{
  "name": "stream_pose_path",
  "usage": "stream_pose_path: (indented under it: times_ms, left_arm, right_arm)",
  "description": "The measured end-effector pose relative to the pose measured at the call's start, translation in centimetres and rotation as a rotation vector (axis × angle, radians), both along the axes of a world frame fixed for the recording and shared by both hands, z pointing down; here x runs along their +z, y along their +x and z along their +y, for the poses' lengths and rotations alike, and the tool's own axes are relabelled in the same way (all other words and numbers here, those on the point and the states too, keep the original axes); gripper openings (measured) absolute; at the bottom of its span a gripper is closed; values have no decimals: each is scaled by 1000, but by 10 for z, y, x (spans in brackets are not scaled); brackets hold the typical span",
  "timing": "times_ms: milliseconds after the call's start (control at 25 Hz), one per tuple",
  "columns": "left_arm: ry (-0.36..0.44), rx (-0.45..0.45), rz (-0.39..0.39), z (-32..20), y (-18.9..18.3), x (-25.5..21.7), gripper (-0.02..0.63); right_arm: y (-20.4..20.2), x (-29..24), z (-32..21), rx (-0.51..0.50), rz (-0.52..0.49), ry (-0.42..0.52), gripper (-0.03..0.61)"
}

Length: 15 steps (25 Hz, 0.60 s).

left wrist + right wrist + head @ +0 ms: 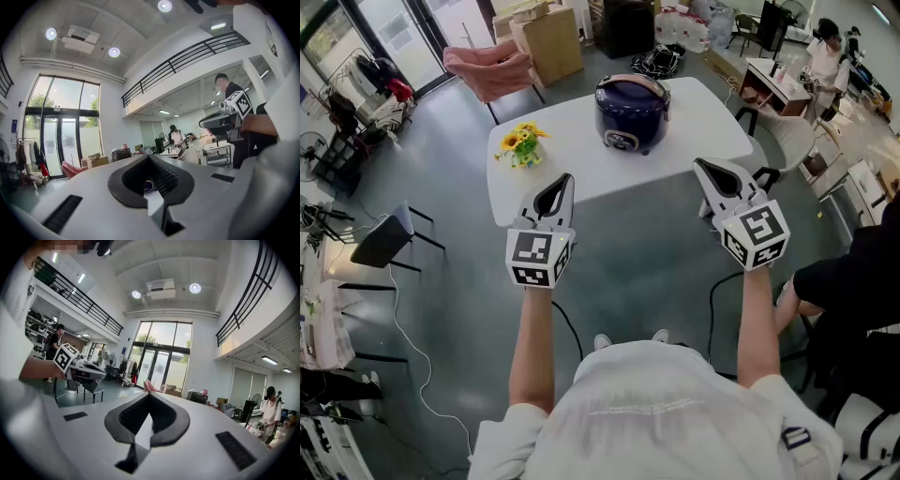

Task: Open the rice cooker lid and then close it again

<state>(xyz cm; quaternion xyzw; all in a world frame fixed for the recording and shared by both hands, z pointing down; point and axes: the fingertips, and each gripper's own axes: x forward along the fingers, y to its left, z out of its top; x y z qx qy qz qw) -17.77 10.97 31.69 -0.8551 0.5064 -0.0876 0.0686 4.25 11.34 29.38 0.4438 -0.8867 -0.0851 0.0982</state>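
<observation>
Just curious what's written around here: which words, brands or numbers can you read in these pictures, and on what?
None can be read.
Rice cooker: front panel print too small to read.
Left cube, right cube: black-and-white square patterns, no letters.

A white, rounded-corner table (581,173) lies bare along its near edge and its right side. A dark blue, round rice cooker (632,111) stands mid-table toward the far edge, clear all around. A small bunch of yellow sunflowers (521,143) occupies the left edge, well apart from it.
</observation>
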Motion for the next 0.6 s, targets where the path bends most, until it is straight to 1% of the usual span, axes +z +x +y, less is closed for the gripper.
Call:
stream_pose_path:
  times_ms: [160,360,600]
  left_arm:
    - [-18,-8,0,-3,5,6,15]
    - [-65,-14,-46,-4,16,16,15]
    - [-73,-44,-43,-5,32,20,17]
  right_arm:
    - [7,3,-4,-1,3,-5,25]
    - [16,4,-7,-28,-55,-47,25]
    - [34,8,-15,-36,-59,-48,25]
